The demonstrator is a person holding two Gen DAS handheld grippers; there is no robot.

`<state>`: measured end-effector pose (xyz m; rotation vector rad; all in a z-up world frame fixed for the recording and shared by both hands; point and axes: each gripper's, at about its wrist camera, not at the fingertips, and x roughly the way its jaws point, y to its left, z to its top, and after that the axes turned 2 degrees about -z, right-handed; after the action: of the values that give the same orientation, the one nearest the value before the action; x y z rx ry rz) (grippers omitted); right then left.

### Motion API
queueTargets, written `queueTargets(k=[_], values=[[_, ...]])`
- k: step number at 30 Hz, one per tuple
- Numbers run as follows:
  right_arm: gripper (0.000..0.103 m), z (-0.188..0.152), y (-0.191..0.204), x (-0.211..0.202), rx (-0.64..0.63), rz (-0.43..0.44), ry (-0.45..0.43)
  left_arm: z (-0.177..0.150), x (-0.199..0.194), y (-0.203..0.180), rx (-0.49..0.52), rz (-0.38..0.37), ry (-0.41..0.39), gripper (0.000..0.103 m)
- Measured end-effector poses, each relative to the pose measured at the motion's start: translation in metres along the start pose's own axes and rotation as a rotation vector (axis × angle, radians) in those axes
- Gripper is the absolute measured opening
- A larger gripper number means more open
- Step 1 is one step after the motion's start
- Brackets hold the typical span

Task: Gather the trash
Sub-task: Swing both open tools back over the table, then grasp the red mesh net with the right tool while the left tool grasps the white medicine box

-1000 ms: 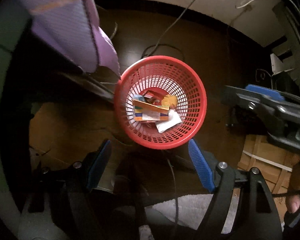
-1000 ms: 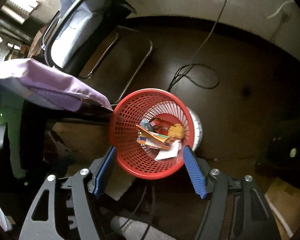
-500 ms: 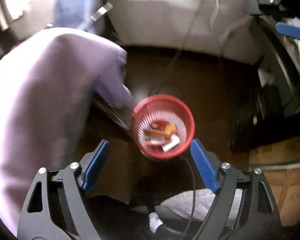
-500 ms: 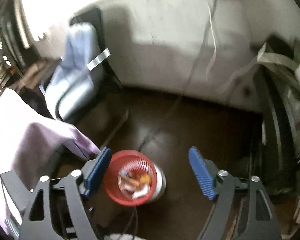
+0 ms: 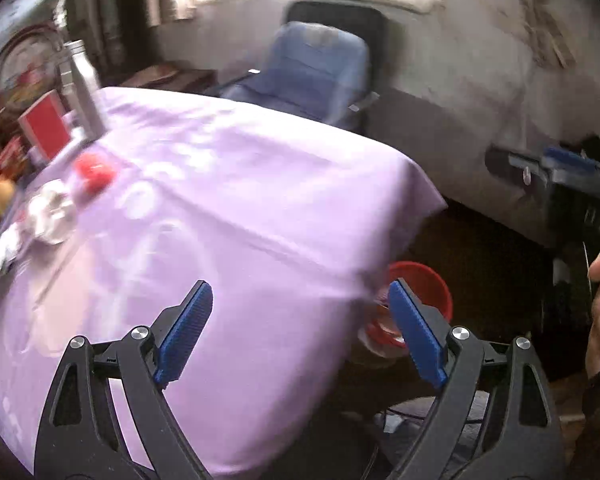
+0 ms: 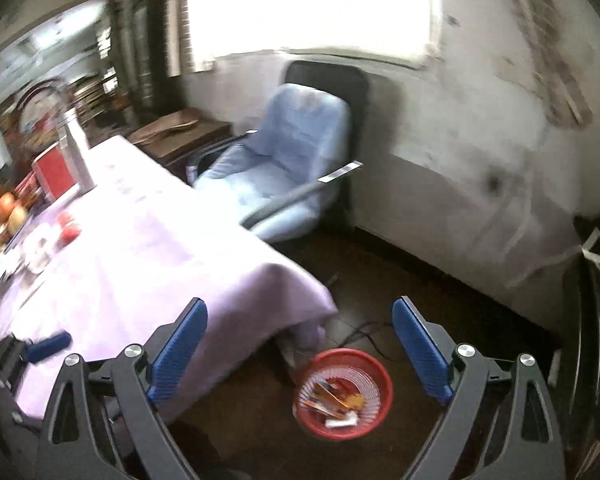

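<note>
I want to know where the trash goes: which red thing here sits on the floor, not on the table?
The red basket, round and meshed, holding wrappers beside the purple-clothed table. The other red items sit on that cloth.

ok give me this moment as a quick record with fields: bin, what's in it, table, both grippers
bin: round red plastic mesh basket on the dark floor, beside the table's corner
contents: colourful wrappers and a white scrap of paper
table: lilac cloth-covered table; silver metal bottle, red box and other blurred items at its far left
left gripper: jaws opening, nothing between them
right gripper: jaws opening, nothing between them
chair: pale blue padded armchair by the wall
</note>
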<state>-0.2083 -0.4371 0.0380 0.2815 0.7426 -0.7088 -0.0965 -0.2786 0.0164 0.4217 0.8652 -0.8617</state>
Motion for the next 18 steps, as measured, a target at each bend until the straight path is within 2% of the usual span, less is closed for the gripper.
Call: queueTargets(k=[4, 11, 18], values=[[0.094, 0.009, 0.047, -0.007, -0.093, 0.019, -0.023, 0.001, -0.021, 0.044, -0.061, 0.024, -0.023, 0.088], [0.094, 0.024, 0.1, -0.003, -0.168, 0.067, -0.023, 0.011, -0.054, 0.111, -0.17, 0.129, -0.087, 0.091], [0.095, 0.041, 0.149, 0.009, -0.222, 0.126, -0.015, 0.018, -0.056, 0.182, -0.321, 0.188, -0.094, 0.094]])
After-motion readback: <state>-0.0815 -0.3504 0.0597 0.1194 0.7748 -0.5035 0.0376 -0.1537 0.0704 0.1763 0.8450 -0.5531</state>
